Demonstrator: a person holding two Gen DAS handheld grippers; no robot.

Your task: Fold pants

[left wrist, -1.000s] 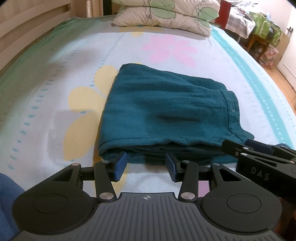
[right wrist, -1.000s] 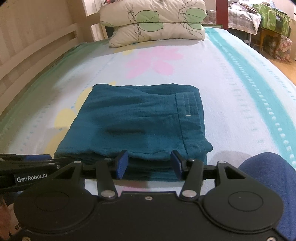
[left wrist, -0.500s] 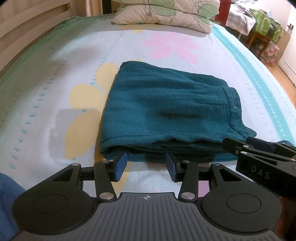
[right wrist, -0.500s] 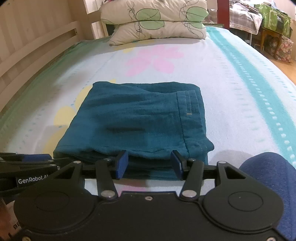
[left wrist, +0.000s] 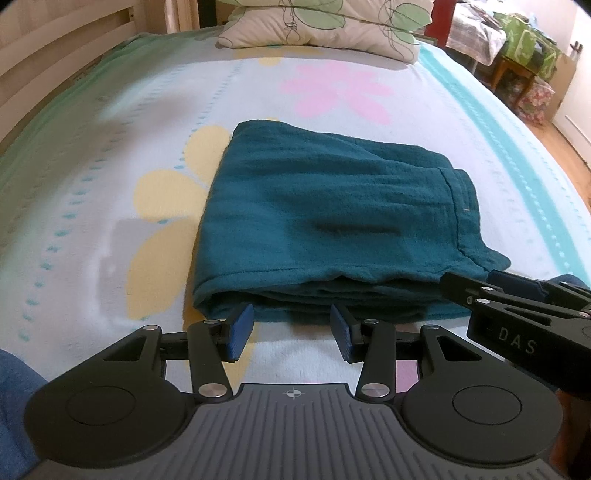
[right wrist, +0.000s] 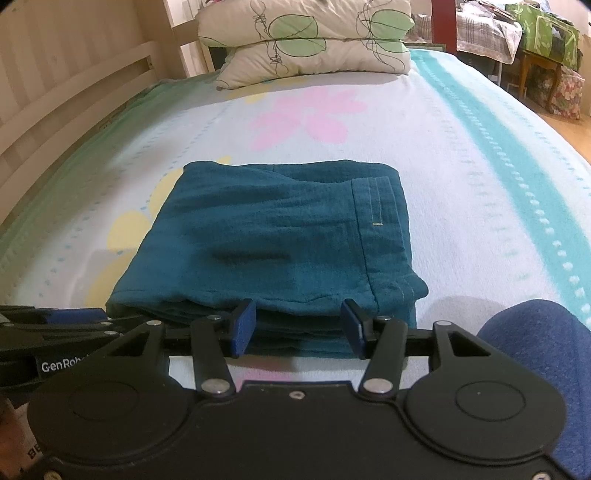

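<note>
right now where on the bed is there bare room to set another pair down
Bare blanket lies between the folded pants and the pillows, around the pink flower, and on the teal-striped side right of the pants. It is crowded at the near edge, where the open left gripper and right gripper sit.

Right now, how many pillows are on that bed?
2. They are stacked at the far end of the bed: the lower pillow lies on the blanket and the upper pillow rests on top of it. Anything behind them is hidden.
</note>
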